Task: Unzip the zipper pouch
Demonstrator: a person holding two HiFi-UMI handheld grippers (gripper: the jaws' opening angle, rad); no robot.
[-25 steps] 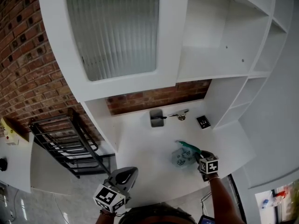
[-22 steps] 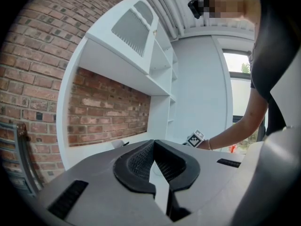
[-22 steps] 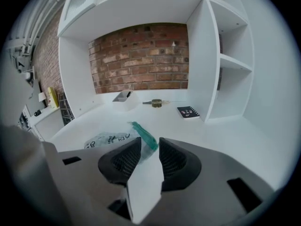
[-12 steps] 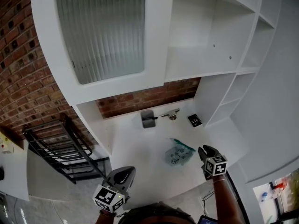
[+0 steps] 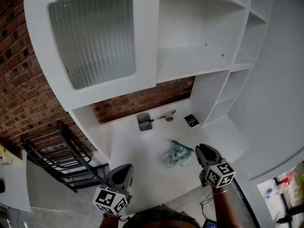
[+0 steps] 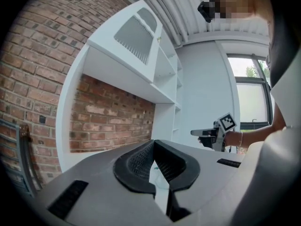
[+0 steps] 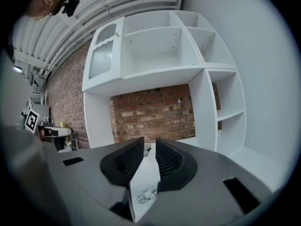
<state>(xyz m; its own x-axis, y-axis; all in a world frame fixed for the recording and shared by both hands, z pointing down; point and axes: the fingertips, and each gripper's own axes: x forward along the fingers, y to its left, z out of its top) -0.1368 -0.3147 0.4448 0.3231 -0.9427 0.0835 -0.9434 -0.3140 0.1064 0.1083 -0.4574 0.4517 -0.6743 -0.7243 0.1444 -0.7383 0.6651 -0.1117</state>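
Zipper pouch (image 5: 177,155) lay on tabletop (image 5: 137,161) near my right tool (image 5: 204,149), jaws slightly apart, just closing, empty; left tool (image 5: 125,167) together.

The head view looked steeply down on the counter (image 5: 152,172); the 2 gripper views faced level, sharing its brick wall (image 5: 142,100).

We see our left gripper (image 6: 154,149) with its fingers (image 6: 136,161) pressed together, pointing level toward a brick wall (image 6: 108,117) beneath a white shelf unit (image 6: 141,60); a window (image 6: 251,102) shows at the right.
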